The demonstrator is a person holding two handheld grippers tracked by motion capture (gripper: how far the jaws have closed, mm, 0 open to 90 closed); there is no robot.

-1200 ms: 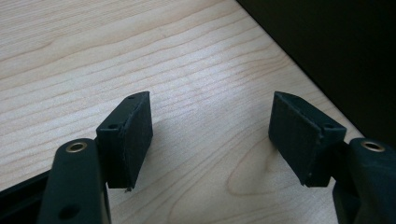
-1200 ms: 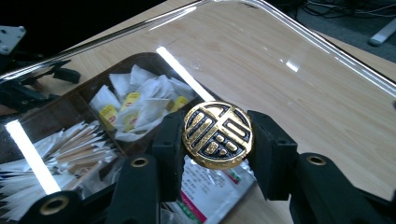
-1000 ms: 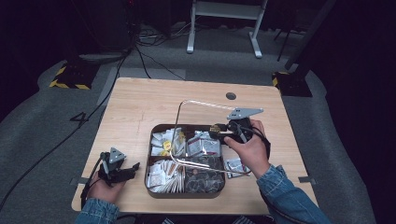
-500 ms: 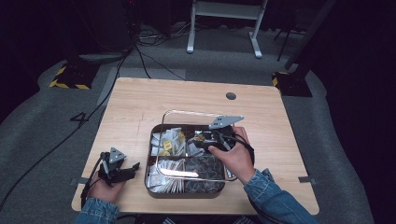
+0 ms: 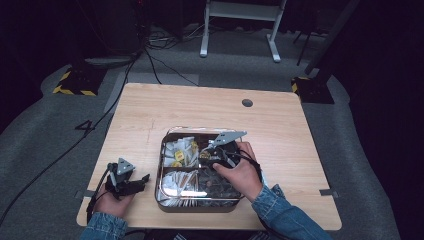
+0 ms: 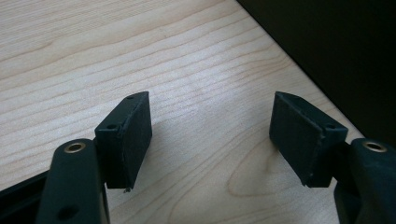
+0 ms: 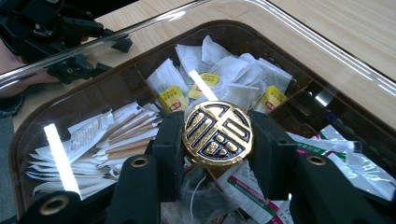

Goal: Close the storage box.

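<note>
We saw a pale wooden table (image 5: 150, 115) with a square, dark-walled box (image 5: 162, 165) sitting near its front edge. A clear lid (image 7: 327, 51) covered the box, its rim catching the light in the right gripper view. Through the lid we made out separate compartments: one with white tea bags (image 7: 233, 70) bearing yellow tags, one with long paper sachets (image 7: 93, 135) lying flat, and one with packets (image 7: 345, 154) in glossy wrappers printed with green and red.

At the middle of the lid stood a round gold-and-black knob (image 7: 217, 133) with an ornamental pattern on its face. The right gripper (image 7: 217, 140) had its two jaws pressed against opposite sides of that knob, clasping it from left and right. In the high view the right gripper (image 5: 210, 159) sat over the centre of the box, with the person's right hand (image 5: 240, 172) wrapped around it and a denim sleeve (image 5: 280, 215) running back toward the bottom edge.

The left gripper (image 5: 142, 179) rested on the table just left of the box, apart from it, held in the person's left hand (image 5: 112, 200). In the left gripper view its jaws stood wide apart, with bare wood grain between them (nothing was held there), and the table's edge ran past on the far side against a dark background.

A small round hole (image 5: 247, 103) marked the far part of the tabletop.
</note>
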